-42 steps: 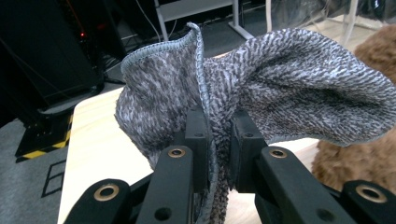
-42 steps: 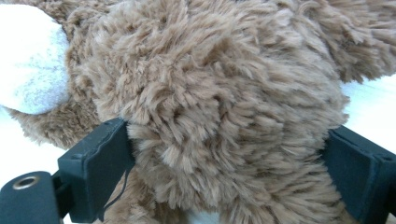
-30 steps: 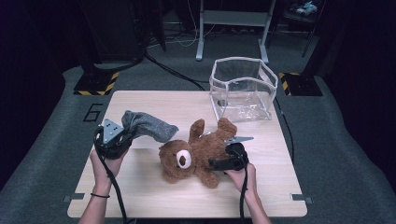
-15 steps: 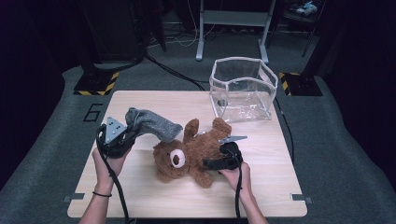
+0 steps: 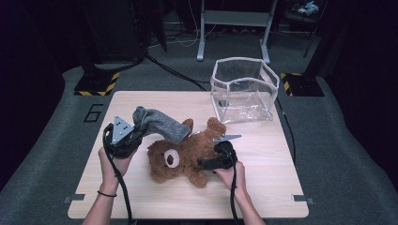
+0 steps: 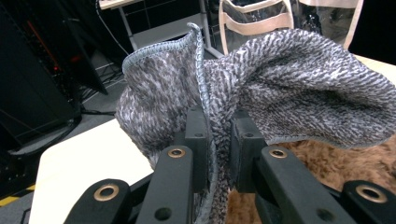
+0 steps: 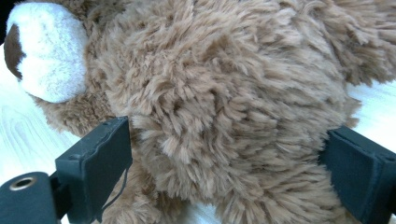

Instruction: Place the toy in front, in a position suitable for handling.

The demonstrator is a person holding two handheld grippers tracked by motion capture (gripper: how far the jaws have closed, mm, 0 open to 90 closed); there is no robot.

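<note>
A brown teddy bear (image 5: pixel 187 152) lies on its back on the wooden table (image 5: pixel 263 192), pale snout (image 5: pixel 172 159) toward the front left. My right gripper (image 5: pixel 209 163) is shut on the bear's body; in the right gripper view its jaws (image 7: pixel 229 158) stand wide with the fur (image 7: pixel 224 102) pressed between both pads (image 7: pixel 100 156). My left gripper (image 5: pixel 136 133) is shut on a grey knitted garment (image 5: pixel 157 124), whose free end drapes over the bear's head. In the left gripper view the jaws (image 6: pixel 218 135) pinch the knit's (image 6: pixel 289 84) hemmed edge, with brown fur (image 6: pixel 336 161) below it.
A clear plastic bin (image 5: pixel 244 91) stands open at the table's back right corner. Black cables run over the grey floor behind the table, and yellow-black striped feet (image 5: pixel 96 86) sit off its back corners.
The right gripper has slid left with the bear, bringing its head under the grey knit. The left gripper has barely moved and keeps hold of the knit.
</note>
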